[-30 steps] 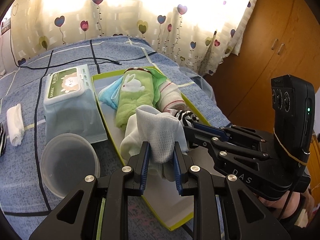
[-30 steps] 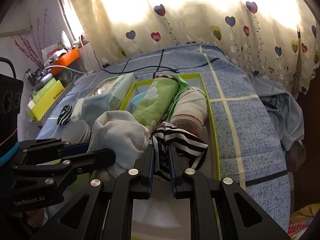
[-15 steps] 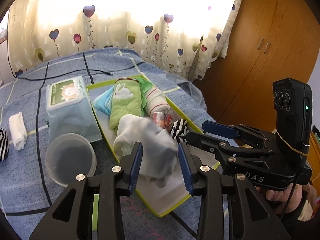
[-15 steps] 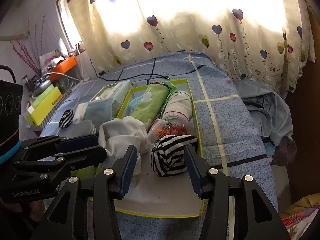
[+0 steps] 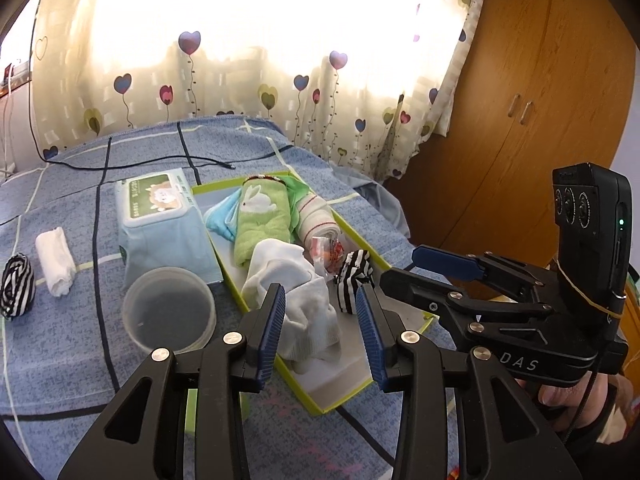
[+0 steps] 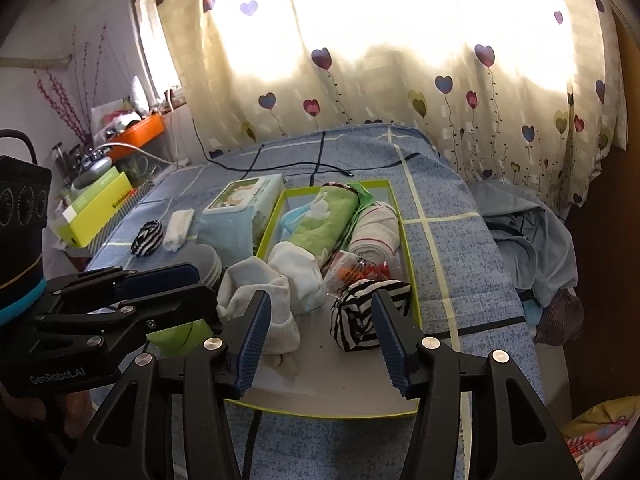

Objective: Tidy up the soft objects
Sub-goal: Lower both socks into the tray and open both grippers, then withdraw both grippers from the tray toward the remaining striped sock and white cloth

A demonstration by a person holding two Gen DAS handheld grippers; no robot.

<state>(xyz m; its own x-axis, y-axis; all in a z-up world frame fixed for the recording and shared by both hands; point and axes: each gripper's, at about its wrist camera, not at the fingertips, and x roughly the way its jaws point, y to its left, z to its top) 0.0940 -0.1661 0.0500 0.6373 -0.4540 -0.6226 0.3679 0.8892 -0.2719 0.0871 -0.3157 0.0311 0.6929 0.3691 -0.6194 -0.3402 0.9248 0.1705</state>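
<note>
Left wrist | striped sock balls [image 5: 354, 276] [image 5: 17, 284]: 2 | white rolls [image 5: 56, 266]: 1 | tubs [image 5: 170, 312]: 1

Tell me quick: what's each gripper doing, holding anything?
Left gripper: open, holding nothing; the white cloth lies loose in the tray.
Right gripper: jaws opening, holding nothing; the striped sock ball lies free in the tray.

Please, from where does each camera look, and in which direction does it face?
Left wrist: sits on the left gripper, looking down along its open jaws at the white cloth in the green-rimmed tray; the right gripper and a hand show.
Right wrist: sits on the right gripper, jaws opening, facing the striped roll; the left gripper shows.
Both share tray, cloth, roll, curtain.
</note>
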